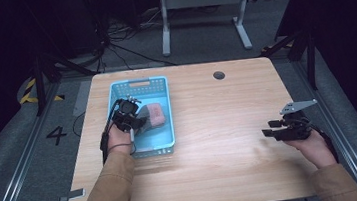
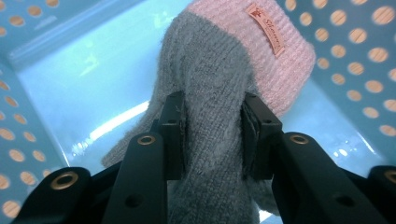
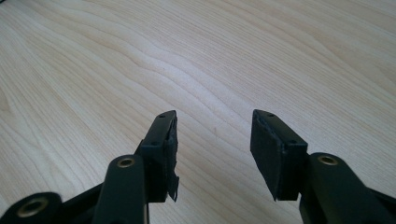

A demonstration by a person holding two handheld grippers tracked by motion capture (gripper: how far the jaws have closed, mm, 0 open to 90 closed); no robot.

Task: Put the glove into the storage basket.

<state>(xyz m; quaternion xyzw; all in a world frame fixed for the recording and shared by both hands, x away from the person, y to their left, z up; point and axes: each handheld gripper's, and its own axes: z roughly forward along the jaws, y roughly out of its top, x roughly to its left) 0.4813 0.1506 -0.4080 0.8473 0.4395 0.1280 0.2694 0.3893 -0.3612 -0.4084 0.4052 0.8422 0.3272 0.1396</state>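
Your left gripper (image 2: 212, 123) clamps the grey-pink glove (image 2: 219, 79), hiding its lower end in the basket (image 1: 168, 144); your right gripper (image 3: 212, 149) gapes empty.

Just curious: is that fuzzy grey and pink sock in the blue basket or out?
In. The sock, clamped by the left gripper, hangs inside the basket walls.

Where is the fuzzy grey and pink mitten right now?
In the high view, the mitten sits inside the blue basket on the table's left side, pinched by the left tongs.
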